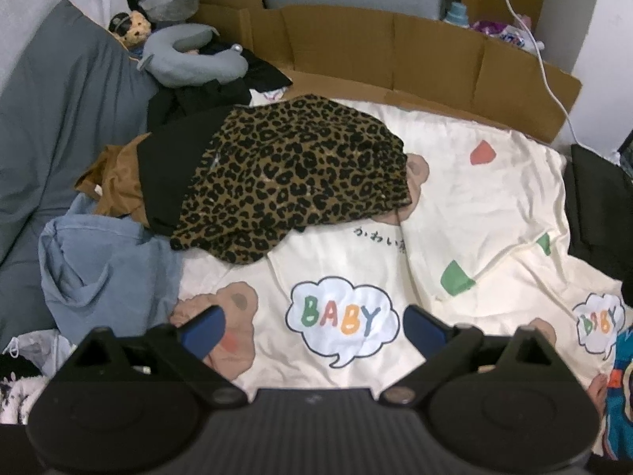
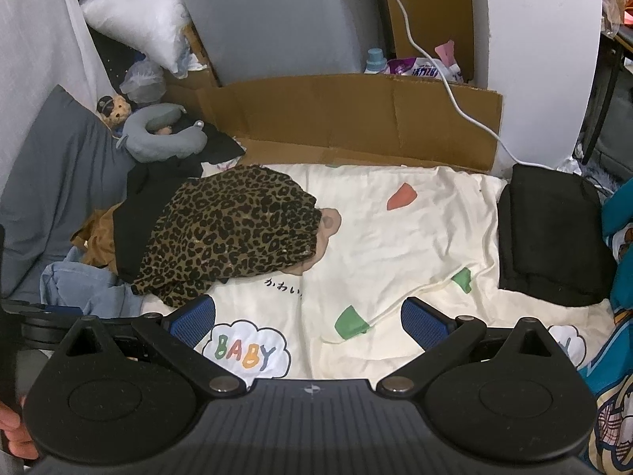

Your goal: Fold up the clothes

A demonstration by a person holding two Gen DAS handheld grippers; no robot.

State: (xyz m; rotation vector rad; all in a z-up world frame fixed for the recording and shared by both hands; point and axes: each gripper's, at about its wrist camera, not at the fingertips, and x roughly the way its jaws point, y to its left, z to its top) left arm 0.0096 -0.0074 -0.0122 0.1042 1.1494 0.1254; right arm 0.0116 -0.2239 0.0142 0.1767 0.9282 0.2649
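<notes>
over the bed [image 2: 395, 213], left tool [image 1: 312, 326] and right tool [image 2: 308, 322] hover spread apart, empty, facing the leopard-print garment [image 2: 233, 229] heaped awaiting folding.

A cream sheet [image 2: 395, 237] printed with bears and "BABY" clouds covered the bed. Flattened cardboard [image 2: 356, 118] stood along its far edge, in front of a grey panel [image 2: 277, 16] and a white wall [image 2: 542, 39]. A white cable [image 2: 447, 91] ran down across the cardboard. A grey pillow [image 1: 59, 111] leaned at the left against a white curtain [image 2: 35, 39], with a neck pillow [image 2: 158, 134] and a small plush toy [image 2: 114, 111] beside it. A white cushion [image 2: 138, 16] sat further back. A bottle [image 2: 376, 59] and a detergent bag [image 2: 423, 69] stood behind the cardboard. The light was even and indoor.
</notes>
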